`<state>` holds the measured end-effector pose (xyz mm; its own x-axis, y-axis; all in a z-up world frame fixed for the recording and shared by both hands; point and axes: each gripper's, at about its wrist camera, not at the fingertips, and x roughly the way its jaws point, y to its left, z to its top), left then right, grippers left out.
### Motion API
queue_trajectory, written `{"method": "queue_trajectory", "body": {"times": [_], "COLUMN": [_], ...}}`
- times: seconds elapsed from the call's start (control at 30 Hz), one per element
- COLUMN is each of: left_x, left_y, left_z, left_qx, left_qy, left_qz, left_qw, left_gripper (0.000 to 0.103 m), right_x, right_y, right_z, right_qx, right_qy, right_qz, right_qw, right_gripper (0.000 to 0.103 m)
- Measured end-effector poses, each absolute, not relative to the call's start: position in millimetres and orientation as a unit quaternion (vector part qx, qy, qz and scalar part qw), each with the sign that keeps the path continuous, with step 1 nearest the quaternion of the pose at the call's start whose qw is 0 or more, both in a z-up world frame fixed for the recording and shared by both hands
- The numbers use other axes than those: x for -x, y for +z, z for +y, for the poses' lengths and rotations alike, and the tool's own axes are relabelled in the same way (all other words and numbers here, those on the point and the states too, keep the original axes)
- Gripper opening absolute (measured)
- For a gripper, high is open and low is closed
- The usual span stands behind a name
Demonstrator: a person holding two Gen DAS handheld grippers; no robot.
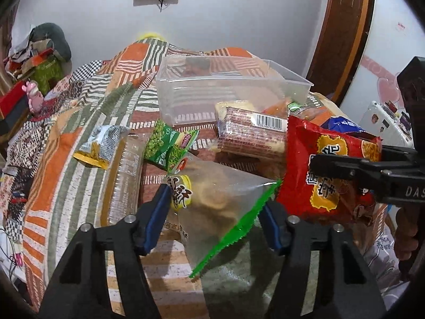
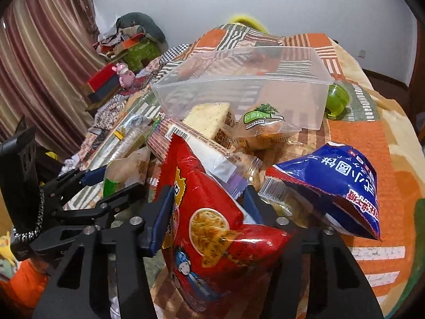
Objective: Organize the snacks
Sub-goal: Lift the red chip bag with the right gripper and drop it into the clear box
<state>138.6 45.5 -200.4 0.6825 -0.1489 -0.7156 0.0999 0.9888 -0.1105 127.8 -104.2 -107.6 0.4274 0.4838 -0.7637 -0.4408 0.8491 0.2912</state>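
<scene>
On the patchwork-quilted bed (image 2: 372,143) stands a clear rectangular plastic container (image 2: 265,85) — whether anything lies inside cannot be told. Nearer, the left claw (image 1: 215,207) grips a clear cracker bag with green seal (image 1: 220,202); the right claw (image 2: 204,207) pinches a red snack packet (image 2: 212,234) — both packets outside the container.
</scene>
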Motion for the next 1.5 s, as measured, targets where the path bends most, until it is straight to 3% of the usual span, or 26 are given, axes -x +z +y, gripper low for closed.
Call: {"method": "queue_trajectory", "body": {"times": [0.27,0.4,0.93,1.5], "left_x": [-128,-121,-109,-172], "left_y": [-191,-189,-127,-85], "left_z": [53,59,50,40], "left_qx": [0.047,0.048,0.033,0.024], "left_qy": [-0.074,-0.064,-0.075,-0.072], "left_qz": [0.392,0.393,0.324,0.275], "left_qw": [0.916,0.916,0.942,0.958], "left_gripper": [0.048,0.048,0.045,0.045], "right_x": [-120,-117,-115,-162], "right_y": [-94,-87,-39,-18], "right_z": [-106,-108,-123,-123], "right_qx": [-0.025,-0.022,-0.016,-0.029], "right_qy": [0.285,0.284,0.265,0.236], "right_qz": [0.44,0.429,0.36,0.315], "right_qw": [0.851,0.857,0.894,0.919], "right_gripper": [0.026,0.023,0.023,0.023]}}
